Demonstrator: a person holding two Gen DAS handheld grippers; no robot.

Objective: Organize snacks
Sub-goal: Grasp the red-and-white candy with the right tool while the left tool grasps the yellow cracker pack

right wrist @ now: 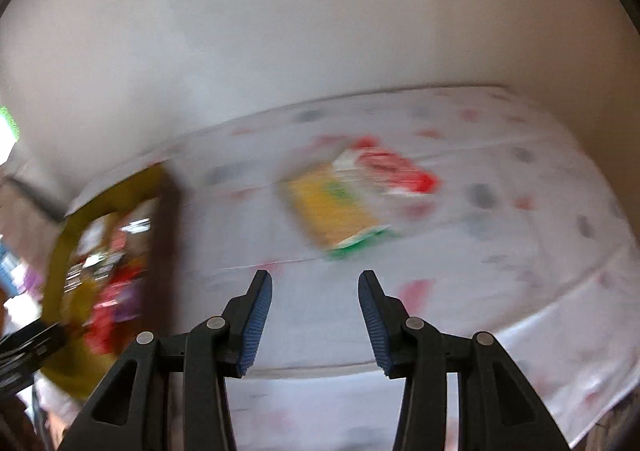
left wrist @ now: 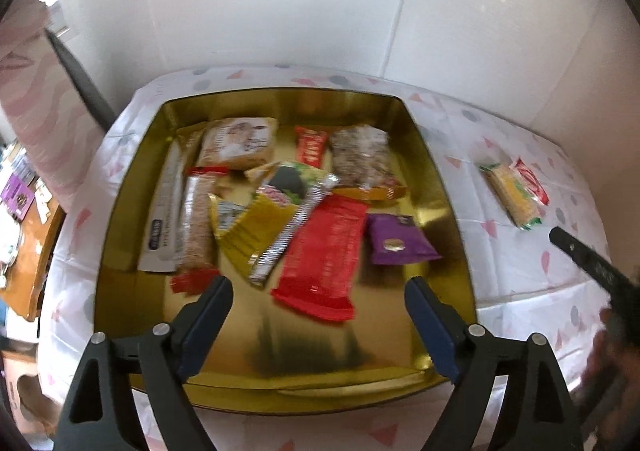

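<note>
Left wrist view: the left gripper stands wide and empty over the gold tin, its snacks piled toward 12 o'clock. Two packets lie on the cloth at 2 o'clock.

Right wrist view, blurred: the right gripper is part open, empty, with the packets at 12 o'clock. They look light, crinkly and slippery; pinch across the short sides.
</note>
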